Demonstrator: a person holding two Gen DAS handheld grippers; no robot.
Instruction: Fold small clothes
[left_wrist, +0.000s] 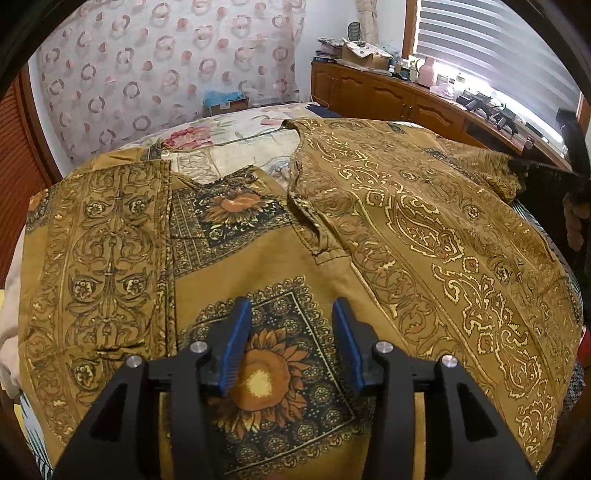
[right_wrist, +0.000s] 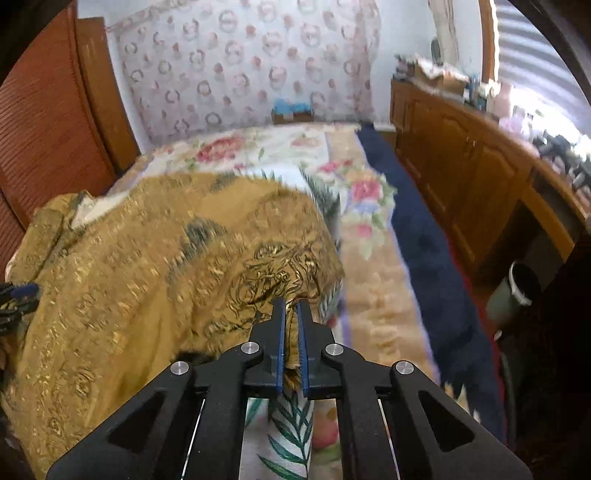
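A mustard-gold patterned shirt (left_wrist: 258, 258) with sunflower panels lies spread on the bed, its left side folded inward and its right panel (left_wrist: 443, 240) folded over toward the middle. My left gripper (left_wrist: 291, 314) is open and empty, hovering above a sunflower panel (left_wrist: 266, 373). In the right wrist view the same shirt (right_wrist: 147, 277) is blurred. My right gripper (right_wrist: 291, 306) is shut on the shirt's edge (right_wrist: 291, 350) and holds it lifted above the bed. My left gripper's tip shows at the left edge of the right wrist view (right_wrist: 18, 295).
A floral bedspread (left_wrist: 221, 136) covers the bed (right_wrist: 369, 277). A wooden cabinet (left_wrist: 388, 99) with clutter runs along the right under a window. A patterned curtain (left_wrist: 166, 66) hangs behind. A grey bin (right_wrist: 517, 291) stands on the floor at right.
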